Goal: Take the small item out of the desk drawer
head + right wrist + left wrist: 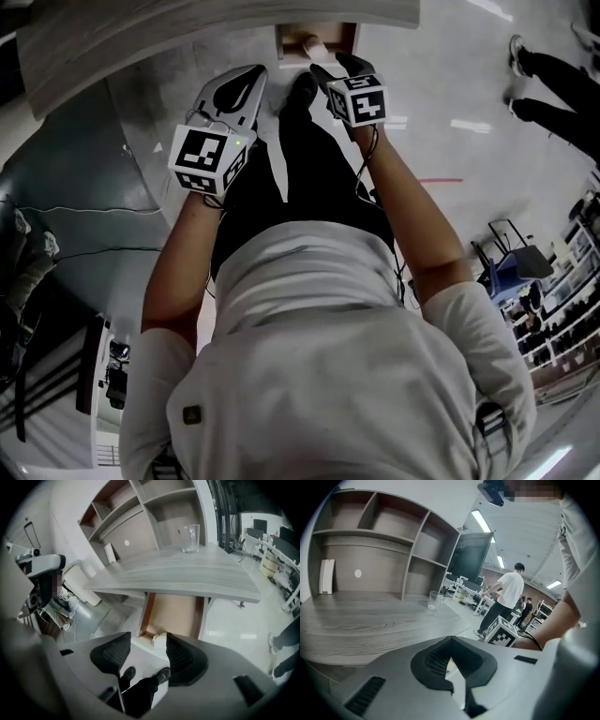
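Note:
The desk drawer [146, 613] stands pulled out under the grey desk top [187, 569]. A small cream item [160, 640] lies at its front edge. My right gripper [147, 643] hangs above the drawer front, open, with the item seen in the gap but untouched. From the head view the drawer [349, 37] and item [312, 44] are at the top, with the right gripper [333, 67] just short of them. My left gripper [251, 80] is beside it to the left. Seen along its own jaws, the left gripper [450, 641] is shut and empty, level with the desk top [370, 620].
A clear glass [190, 538] stands on the desk near open shelves [140, 508]; the glass [434, 600] also shows in the left gripper view. My own legs and shoes [140, 681] are below the drawer. People [506, 592] stand in the room behind.

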A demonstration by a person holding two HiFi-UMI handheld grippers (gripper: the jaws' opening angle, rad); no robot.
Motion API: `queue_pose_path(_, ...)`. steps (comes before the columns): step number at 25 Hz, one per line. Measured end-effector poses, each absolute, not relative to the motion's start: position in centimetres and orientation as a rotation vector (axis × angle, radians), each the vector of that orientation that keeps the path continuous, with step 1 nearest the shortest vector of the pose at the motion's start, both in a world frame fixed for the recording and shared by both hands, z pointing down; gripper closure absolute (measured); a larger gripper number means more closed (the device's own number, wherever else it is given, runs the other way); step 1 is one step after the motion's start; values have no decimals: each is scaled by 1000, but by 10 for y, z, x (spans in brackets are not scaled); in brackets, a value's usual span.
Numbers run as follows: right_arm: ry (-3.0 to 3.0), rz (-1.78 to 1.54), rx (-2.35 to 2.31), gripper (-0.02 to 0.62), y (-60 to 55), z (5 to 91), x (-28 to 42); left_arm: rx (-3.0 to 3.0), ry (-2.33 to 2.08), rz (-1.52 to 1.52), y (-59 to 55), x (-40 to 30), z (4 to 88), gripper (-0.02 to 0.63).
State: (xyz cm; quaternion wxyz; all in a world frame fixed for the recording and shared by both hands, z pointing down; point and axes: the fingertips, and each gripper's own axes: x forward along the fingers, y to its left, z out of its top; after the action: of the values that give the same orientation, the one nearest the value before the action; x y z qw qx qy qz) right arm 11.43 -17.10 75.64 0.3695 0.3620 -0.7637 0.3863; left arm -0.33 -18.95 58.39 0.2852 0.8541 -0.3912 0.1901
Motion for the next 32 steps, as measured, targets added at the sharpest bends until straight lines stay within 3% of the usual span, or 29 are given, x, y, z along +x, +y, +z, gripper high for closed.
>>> queue_pose_path(25, -1782, 912, 783, 350, -190, 873, 104, 2218, -1032, 565, -207, 7, 662, 594)
queue_pose_path(27, -1804, 868, 820, 401, -201, 870, 104, 2213, -1038, 567, -207, 4, 663, 594)
queue_pose_path(32, -1816, 854, 847, 419, -202, 870, 105, 2201, -1044, 563, -205, 0, 665, 594)
